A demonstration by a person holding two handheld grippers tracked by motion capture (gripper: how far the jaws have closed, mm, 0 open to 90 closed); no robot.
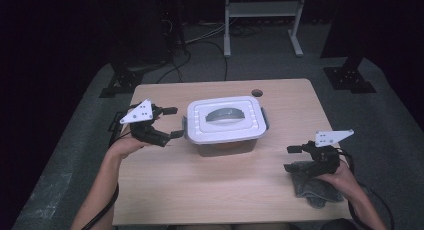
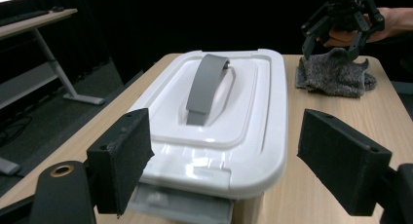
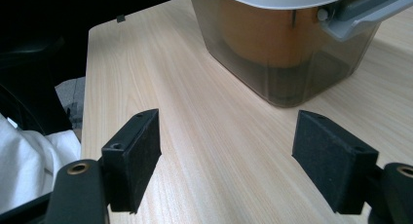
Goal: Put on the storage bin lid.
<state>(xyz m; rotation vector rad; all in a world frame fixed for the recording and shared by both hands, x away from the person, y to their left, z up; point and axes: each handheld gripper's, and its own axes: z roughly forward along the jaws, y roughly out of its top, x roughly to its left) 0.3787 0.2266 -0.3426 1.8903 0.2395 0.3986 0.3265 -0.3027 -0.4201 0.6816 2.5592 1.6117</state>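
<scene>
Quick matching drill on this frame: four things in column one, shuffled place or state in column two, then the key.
1. lid
2. grey cloth
3. left tongs
4. cable hole

A. under the right tongs
B. open beside the box's left end
C. closed on the box
D. in the table's far edge

Pairs: 1-C, 2-A, 3-B, 4-D

Box (image 3: pixel 285 53) cut off by the top edge in the right gripper view, its orange contents blurred behind tinted walls. Latch (image 2: pixel 182 204) clipped by the bottom edge in the left gripper view. Cloth (image 1: pixel 312 187) partly covered by the right gripper (image 1: pixel 292 157).
</scene>
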